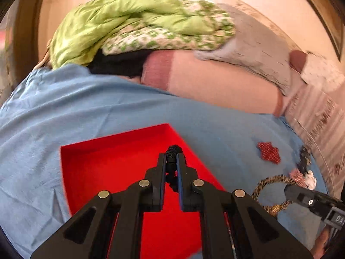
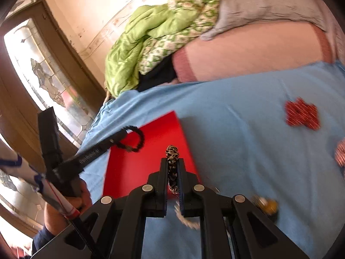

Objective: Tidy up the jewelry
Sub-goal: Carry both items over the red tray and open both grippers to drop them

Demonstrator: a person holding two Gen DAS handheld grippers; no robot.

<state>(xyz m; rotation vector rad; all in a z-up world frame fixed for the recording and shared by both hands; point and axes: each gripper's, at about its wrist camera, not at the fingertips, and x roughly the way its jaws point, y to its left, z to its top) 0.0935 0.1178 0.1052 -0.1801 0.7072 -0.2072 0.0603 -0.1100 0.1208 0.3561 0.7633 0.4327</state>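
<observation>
A red open box (image 1: 112,166) lies on the blue bedsheet (image 1: 43,129). My left gripper (image 1: 171,161) is shut on a black braided bracelet (image 1: 172,151) and holds it over the box; in the right wrist view the bracelet (image 2: 135,139) hangs as a loop from the left gripper (image 2: 117,139) above the box (image 2: 151,151). My right gripper (image 2: 172,161) is shut on a leopard-patterned braided bracelet (image 2: 172,153), near the box's right edge. That bracelet (image 1: 269,181) and the right gripper's fingers (image 1: 301,196) show at the lower right of the left wrist view.
A red sequinned flower piece (image 1: 268,152) (image 2: 301,113) lies on the sheet right of the box. A pink-and-white piece (image 1: 301,176) lies further right. A green quilt (image 1: 129,21), pink pillow (image 1: 215,79) and grey cloth (image 1: 258,49) are piled behind. A door with glass (image 2: 38,69) stands left.
</observation>
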